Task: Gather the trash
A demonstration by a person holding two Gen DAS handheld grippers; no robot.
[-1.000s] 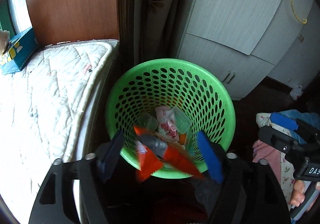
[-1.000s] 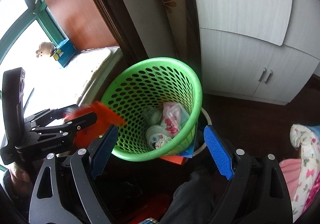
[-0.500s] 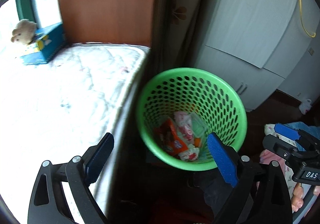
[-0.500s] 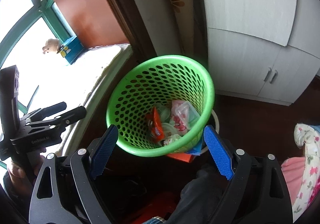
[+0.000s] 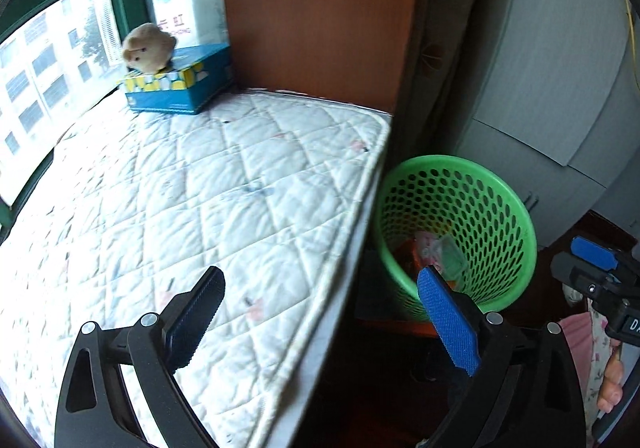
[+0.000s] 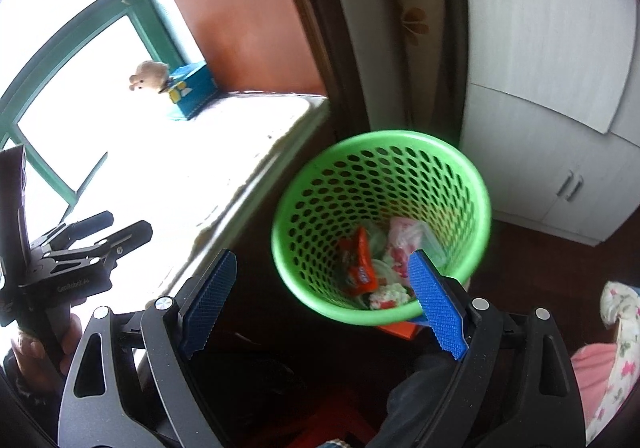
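The left hand-held gripper (image 5: 320,304) hangs over the mattress (image 5: 192,207) edge, lower middle of its frame, jaws spread wide with nothing between them; they have just been opening. The right hand-held gripper (image 6: 320,284) is spread too and empty, low in its own view, aimed down at the green basket (image 6: 476,203). That basket sits on the floor, tucked beside the bed by the white cupboard (image 6: 540,87), a handy spot for dropping rubbish. The trash lies at the bottom: an orange wrapper (image 6: 358,264) beside a pink-and-white packet (image 6: 404,244), with paler scraps below. My guess is both grippers are free to go hunting for more. In the left view the basket's near wall hides most of its contents. The mattress is washed out by window glare in the right view, so any litter there is hard to spot.
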